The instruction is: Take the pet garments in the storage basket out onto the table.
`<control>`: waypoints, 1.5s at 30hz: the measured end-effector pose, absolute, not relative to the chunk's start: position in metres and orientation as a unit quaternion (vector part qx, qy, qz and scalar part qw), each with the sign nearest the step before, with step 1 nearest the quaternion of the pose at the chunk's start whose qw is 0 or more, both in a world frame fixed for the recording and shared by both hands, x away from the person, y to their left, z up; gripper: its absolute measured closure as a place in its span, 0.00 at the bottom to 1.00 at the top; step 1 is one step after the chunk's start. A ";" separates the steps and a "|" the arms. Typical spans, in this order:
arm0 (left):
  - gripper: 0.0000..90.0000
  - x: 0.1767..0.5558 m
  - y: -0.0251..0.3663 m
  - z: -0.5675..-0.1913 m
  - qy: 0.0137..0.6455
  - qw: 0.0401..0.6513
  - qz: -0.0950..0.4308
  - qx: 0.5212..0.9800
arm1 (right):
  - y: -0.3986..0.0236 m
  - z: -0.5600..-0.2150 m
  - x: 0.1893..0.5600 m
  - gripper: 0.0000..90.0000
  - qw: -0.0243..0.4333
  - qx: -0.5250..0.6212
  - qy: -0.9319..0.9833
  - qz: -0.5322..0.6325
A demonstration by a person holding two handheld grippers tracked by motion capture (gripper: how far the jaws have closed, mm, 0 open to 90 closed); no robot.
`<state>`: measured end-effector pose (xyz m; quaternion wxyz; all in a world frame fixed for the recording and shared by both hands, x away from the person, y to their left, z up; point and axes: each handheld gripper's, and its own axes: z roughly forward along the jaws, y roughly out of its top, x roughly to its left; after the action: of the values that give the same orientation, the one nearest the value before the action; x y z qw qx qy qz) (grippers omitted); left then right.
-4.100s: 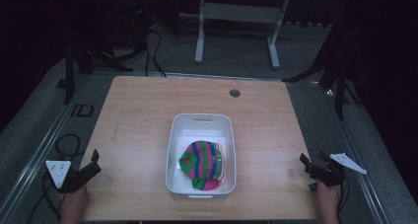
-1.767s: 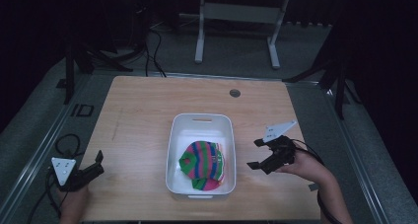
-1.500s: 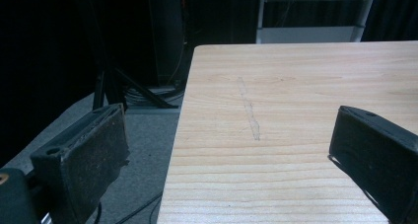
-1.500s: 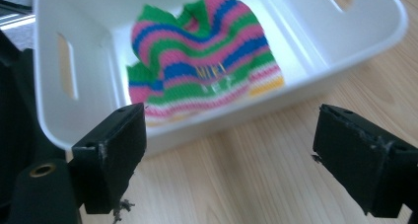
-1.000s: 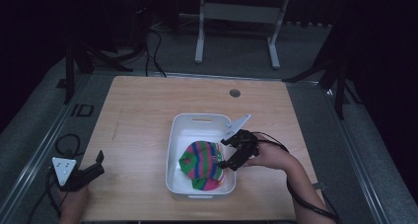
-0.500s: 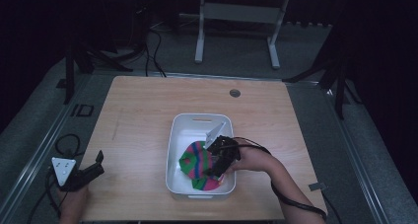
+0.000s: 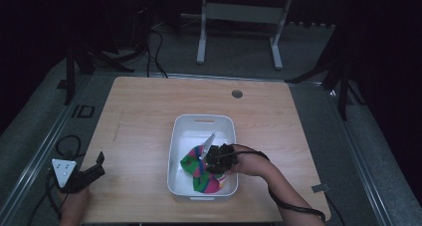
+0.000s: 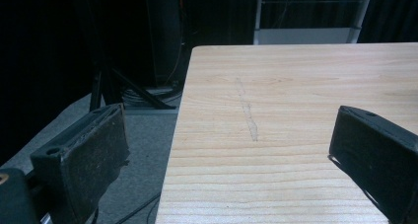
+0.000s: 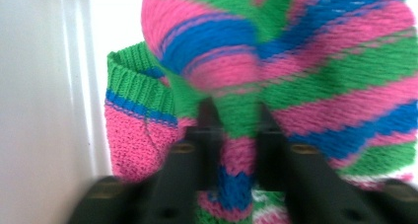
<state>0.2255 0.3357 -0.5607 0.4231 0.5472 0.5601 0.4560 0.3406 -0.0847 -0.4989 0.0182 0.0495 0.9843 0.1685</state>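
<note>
A knitted garment striped pink, green and blue point(image 7: 199, 170) lies bunched in a white plastic bin point(image 7: 181, 131) at the middle of the table. My right gripper point(image 7: 213, 161) reaches into the bin from the right, above the knit. In the right gripper view its jaws stand close together with a fold of the striped knit point(image 9: 239, 120) pinched between them, beside the bin's white wall point(image 9: 44, 86). My left gripper point(image 7: 94, 167) rests at the table's front left corner, jaws wide apart over bare wood point(image 8: 296, 110) with nothing between them.
The wooden table point(image 7: 139, 116) has a round cable hole point(image 7: 237, 93) near its far edge. A metal frame stand point(image 7: 239, 17) and cables lie on the grey floor beyond. The table's left edge point(image 8: 175, 135) drops to the floor beside my left gripper.
My right gripper came from the table's right edge leftward into the bin and has shut on the striped knit. The left gripper has stayed put.
</note>
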 end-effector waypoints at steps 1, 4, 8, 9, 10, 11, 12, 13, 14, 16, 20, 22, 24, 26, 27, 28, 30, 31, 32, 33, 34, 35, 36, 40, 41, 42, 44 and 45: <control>0.02 0.226 0.336 -0.561 0.560 0.423 0.456 0.547 | -0.086 -0.497 0.341 0.93 0.019 0.051 0.984 0.172; 0.02 0.226 0.336 -0.561 0.561 0.423 0.456 0.546 | -0.090 -0.488 0.341 0.94 0.022 0.054 0.980 0.189; 0.02 0.226 0.336 -0.561 0.561 0.423 0.456 0.546 | -0.092 -0.473 0.340 0.95 0.029 0.050 0.977 0.207; 0.02 0.226 0.336 -0.561 0.561 0.424 0.456 0.546 | -0.092 -0.470 0.340 0.95 0.029 0.051 0.976 0.210; 0.02 0.226 0.336 -0.561 0.561 0.423 0.456 0.546 | -0.092 -0.464 0.340 0.95 0.030 0.048 0.974 0.219; 0.02 0.225 0.336 -0.561 0.561 0.423 0.457 0.546 | -0.093 -0.461 0.340 0.95 0.032 0.048 0.973 0.223; 0.02 0.226 0.336 -0.561 0.561 0.423 0.456 0.546 | -0.093 -0.457 0.339 0.95 0.034 0.047 0.972 0.229; 0.02 0.226 0.336 -0.561 0.561 0.423 0.456 0.546 | -0.093 -0.453 0.339 0.95 0.035 0.047 0.971 0.233; 0.02 0.226 0.336 -0.561 0.561 0.423 0.456 0.546 | -0.093 -0.448 0.339 0.95 0.042 0.046 0.968 0.243; 0.02 0.226 0.336 -0.561 0.561 0.424 0.456 0.546 | -0.093 -0.441 0.338 0.95 0.047 0.045 0.965 0.253; 0.02 0.226 0.336 -0.561 0.560 0.423 0.456 0.546 | -0.092 -0.425 0.337 0.95 0.055 0.046 0.958 0.277; 0.02 0.226 0.336 -0.561 0.560 0.423 0.456 0.547 | -0.091 -0.417 0.337 0.95 0.062 0.044 0.955 0.285; 0.02 0.226 0.336 -0.561 0.560 0.424 0.456 0.546 | -0.090 -0.410 0.336 0.95 0.068 0.043 0.953 0.293; 0.02 0.226 0.336 -0.561 0.561 0.424 0.456 0.546 | -0.090 -0.404 0.337 0.95 0.070 0.043 0.951 0.298; 0.02 0.226 0.336 -0.561 0.561 0.424 0.456 0.546 | -0.090 -0.401 0.337 0.95 0.073 0.042 0.950 0.302; 0.02 0.226 0.336 -0.561 0.561 0.424 0.456 0.546 | -0.089 -0.397 0.337 0.95 0.074 0.044 0.948 0.307; 0.02 0.226 0.336 -0.561 0.560 0.423 0.456 0.547 | -0.089 -0.389 0.338 0.95 0.080 0.045 0.945 0.315; 0.02 0.226 0.336 -0.561 0.560 0.423 0.456 0.547 | -0.088 -0.385 0.338 0.95 0.081 0.043 0.944 0.318; 0.02 0.226 0.336 -0.561 0.560 0.423 0.456 0.547 | -0.088 -0.381 0.338 0.95 0.084 0.041 0.942 0.322; 0.02 0.226 0.336 -0.561 0.560 0.424 0.456 0.547 | -0.088 -0.376 0.338 0.95 0.086 0.042 0.940 0.326; 0.02 0.226 0.336 -0.561 0.561 0.424 0.455 0.547 | -0.088 -0.372 0.338 0.95 0.087 0.040 0.939 0.331; 0.02 0.226 0.336 -0.561 0.561 0.424 0.455 0.547 | -0.088 -0.368 0.338 0.95 0.090 0.042 0.936 0.337; 0.02 0.226 0.336 -0.561 0.560 0.423 0.456 0.547 | -0.089 -0.364 0.339 0.95 0.090 0.040 0.935 0.340; 0.02 0.226 0.336 -0.561 0.561 0.424 0.456 0.546 | -0.091 -0.352 0.340 0.95 0.098 0.044 0.928 0.356; 0.02 0.225 0.336 -0.561 0.561 0.424 0.456 0.546 | -0.093 -0.344 0.341 0.95 0.106 0.049 0.924 0.365; 0.02 0.225 0.336 -0.561 0.561 0.424 0.456 0.545 | -0.095 -0.341 0.341 0.95 0.107 0.048 0.922 0.368; 0.02 0.225 0.337 -0.561 0.561 0.424 0.456 0.545 | -0.099 -0.335 0.341 0.95 0.114 0.053 0.918 0.375; 0.02 0.225 0.337 -0.561 0.561 0.424 0.456 0.545 | -0.099 -0.335 0.341 0.95 0.114 0.053 0.918 0.375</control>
<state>0.2253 0.3367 -0.5606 0.4238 0.5452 0.5612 0.4564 0.3415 -0.0990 -0.3346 0.1140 0.0533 0.9184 0.3750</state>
